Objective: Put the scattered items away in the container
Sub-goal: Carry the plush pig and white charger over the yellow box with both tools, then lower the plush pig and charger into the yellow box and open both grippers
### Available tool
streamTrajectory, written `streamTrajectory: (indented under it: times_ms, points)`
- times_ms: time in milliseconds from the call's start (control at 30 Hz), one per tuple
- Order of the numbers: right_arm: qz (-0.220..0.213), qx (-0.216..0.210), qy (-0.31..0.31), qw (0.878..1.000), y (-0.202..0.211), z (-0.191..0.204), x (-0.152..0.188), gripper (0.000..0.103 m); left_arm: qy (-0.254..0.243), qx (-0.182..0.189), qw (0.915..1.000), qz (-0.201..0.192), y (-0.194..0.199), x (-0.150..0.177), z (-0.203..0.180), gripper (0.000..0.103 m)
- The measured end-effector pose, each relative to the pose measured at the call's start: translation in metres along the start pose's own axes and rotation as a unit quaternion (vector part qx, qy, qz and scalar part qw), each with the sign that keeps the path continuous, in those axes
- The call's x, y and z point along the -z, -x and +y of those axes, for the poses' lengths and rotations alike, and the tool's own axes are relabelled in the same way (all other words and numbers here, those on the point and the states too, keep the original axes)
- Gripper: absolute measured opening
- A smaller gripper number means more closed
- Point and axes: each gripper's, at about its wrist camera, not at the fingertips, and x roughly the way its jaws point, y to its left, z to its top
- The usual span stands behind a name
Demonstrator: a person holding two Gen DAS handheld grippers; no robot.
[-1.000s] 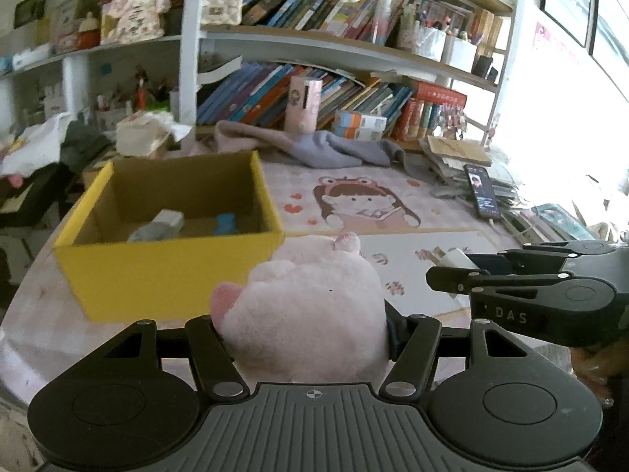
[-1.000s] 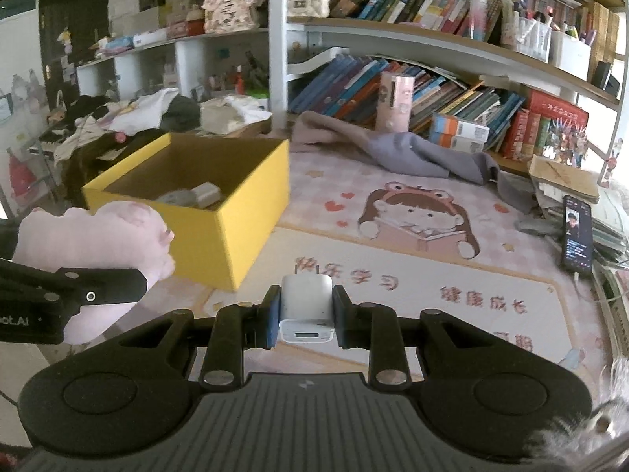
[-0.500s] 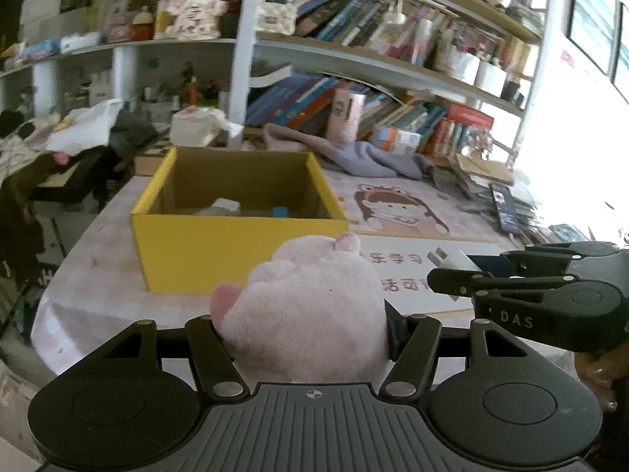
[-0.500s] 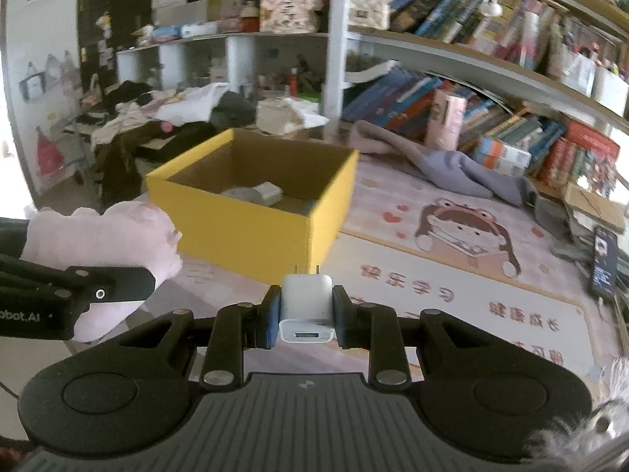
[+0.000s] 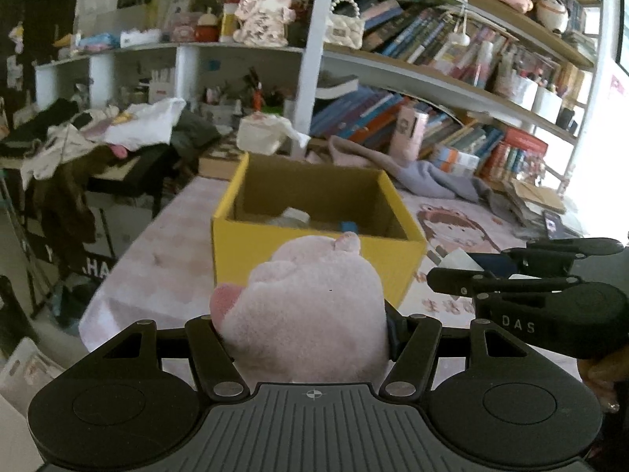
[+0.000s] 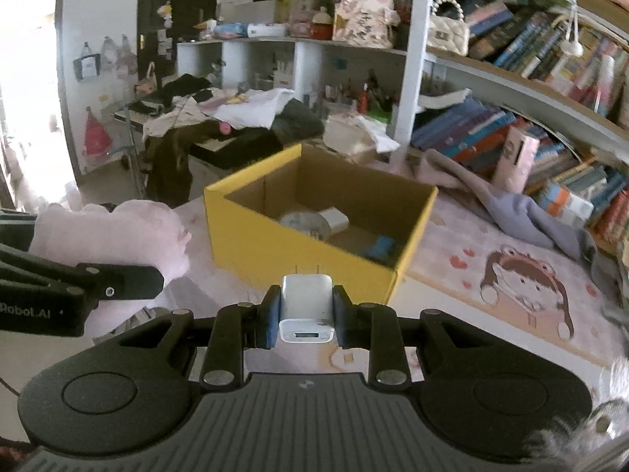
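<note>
My left gripper point(image 5: 302, 326) is shut on a pink plush toy point(image 5: 310, 310) and holds it in the air in front of the yellow cardboard box point(image 5: 314, 259). My right gripper point(image 6: 306, 310) is shut on a white USB charger point(image 6: 306, 306), prongs pointing at the box point(image 6: 283, 251). The box is open on the table and holds a grey roll point(image 6: 304, 222), a white block point(image 6: 334, 218) and a small blue item point(image 6: 379, 246). The right gripper point(image 5: 452, 271) shows at the right of the left wrist view; the plush point(image 6: 114, 236) shows at the left of the right wrist view.
A pink printed table mat point(image 6: 523, 287) lies right of the box. A grey cloth point(image 6: 507, 204), a pink carton point(image 6: 515, 157) and rows of books point(image 6: 464, 126) line the back. A phone point(image 5: 552, 222) lies at the right. Piled clothes point(image 5: 118, 129) are beyond the table's left edge.
Both grippers have risen and pulled back to the left with their loads. The box now looks farther and more to the right; its inside shows better in the right wrist view.
</note>
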Motion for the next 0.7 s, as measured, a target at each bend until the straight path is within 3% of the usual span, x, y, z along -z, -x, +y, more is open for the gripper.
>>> streamTrajectory:
  times_ms: [367, 700]
  points:
    - [-0.021, 0.001, 0.008, 1.0, -0.052, -0.032, -0.043, 0.025, -0.035, -0.005, 0.9988, -0.034, -0.051, -0.06, 0.006, 0.063]
    - [0.003, 0.004, 0.033, 0.999, -0.12, -0.06, -0.068, 0.025, -0.056, 0.005, 0.9981, -0.027, -0.119, -0.105, 0.005, 0.063]
